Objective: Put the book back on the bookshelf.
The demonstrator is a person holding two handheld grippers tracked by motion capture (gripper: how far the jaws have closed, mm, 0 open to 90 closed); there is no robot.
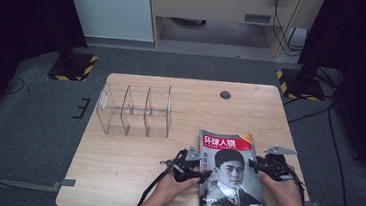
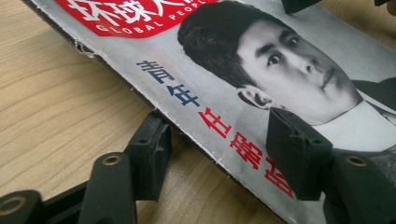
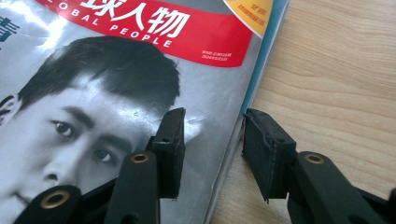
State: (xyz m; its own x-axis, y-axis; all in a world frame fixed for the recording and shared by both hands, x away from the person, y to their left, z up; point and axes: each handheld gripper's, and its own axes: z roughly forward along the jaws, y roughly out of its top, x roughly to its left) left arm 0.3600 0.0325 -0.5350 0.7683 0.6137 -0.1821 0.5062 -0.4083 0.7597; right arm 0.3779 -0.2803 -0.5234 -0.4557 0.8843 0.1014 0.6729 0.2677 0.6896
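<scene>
A magazine (image 1: pixel 230 172) with a red title band and a black-and-white portrait lies flat near the table's front right. My left gripper (image 1: pixel 204 174) sits at its left edge, open: in the left gripper view one jaw rests on the wood and the other over the cover (image 2: pixel 243 93), straddling the worn edge. My right gripper (image 1: pixel 252 164) is at the magazine's right edge, open too. In the right gripper view one jaw stands over the cover (image 3: pixel 140 70) and the other over bare wood, the magazine's edge between them.
A clear plastic organizer (image 1: pixel 135 110) with three compartments stands at the table's back left. A dark round hole (image 1: pixel 225 94) sits near the far edge of the wooden table (image 1: pixel 115 162). Beyond the table are black stand bases with yellow-striped tape (image 1: pixel 73 67).
</scene>
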